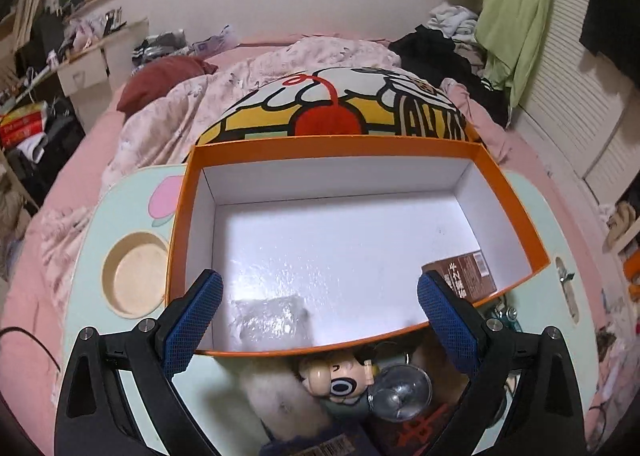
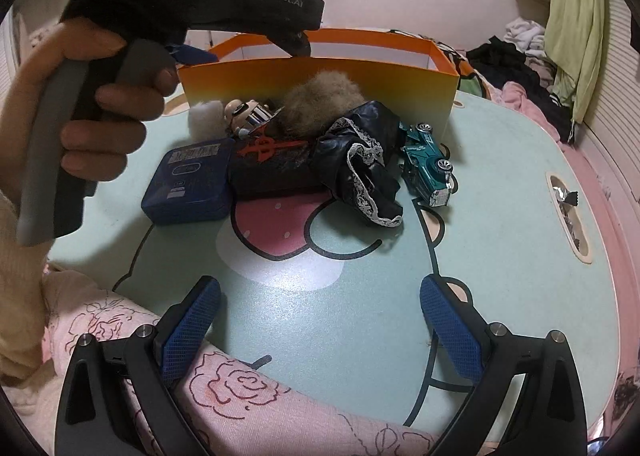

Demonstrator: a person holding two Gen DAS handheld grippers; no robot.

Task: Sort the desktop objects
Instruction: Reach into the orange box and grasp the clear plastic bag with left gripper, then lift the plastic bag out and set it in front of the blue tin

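Orange cardboard box with white interior [image 1: 516,191], at far edge of mint tabletop [image 2: 500,256]; holds brown carton [image 1: 466,274] and clear packet [image 1: 272,320]. Unsorted pile against its near wall: teal toy car [image 2: 430,163], blue tin [image 2: 192,179], doll figure [image 1: 340,376]. Left gripper [image 1: 320,316] spread, empty, above box; right gripper [image 2: 320,320] spread, empty, near edge. Lower squarely, grip one item only

The left wrist view looks steeply down from close above into the orange box [image 1: 360,240]. The right wrist view sits low and farther back, facing across the table [image 2: 360,316]. The 2 views share the box and the clutter before it.
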